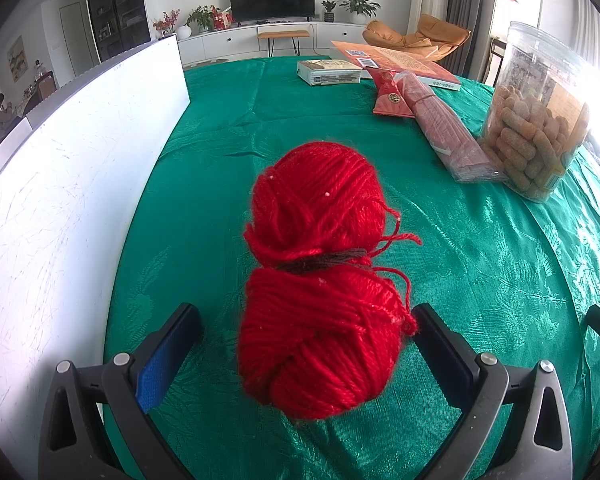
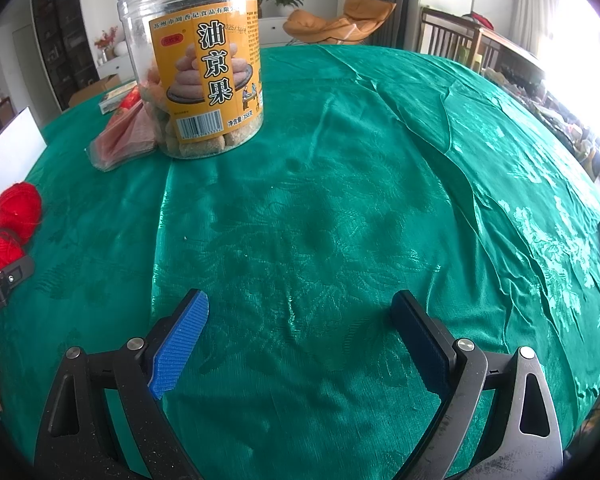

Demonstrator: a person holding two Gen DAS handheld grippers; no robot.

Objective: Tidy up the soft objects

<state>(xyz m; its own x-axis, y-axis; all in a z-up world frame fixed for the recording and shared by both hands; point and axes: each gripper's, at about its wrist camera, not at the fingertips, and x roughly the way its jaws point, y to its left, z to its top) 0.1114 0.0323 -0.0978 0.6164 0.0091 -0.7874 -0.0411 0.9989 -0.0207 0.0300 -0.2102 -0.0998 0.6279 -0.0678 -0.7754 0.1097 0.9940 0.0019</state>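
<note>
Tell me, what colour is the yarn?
Bright red; the yarn shows best in the left wrist view.

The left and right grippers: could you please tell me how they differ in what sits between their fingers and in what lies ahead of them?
The left gripper has red yarn between its open fingers, seemingly not clamped; the right gripper has only green tablecloth there. Ahead of the left lies more yarn beside a white board; ahead of the right stands a snack jar. Both are open with blue pads.
</note>
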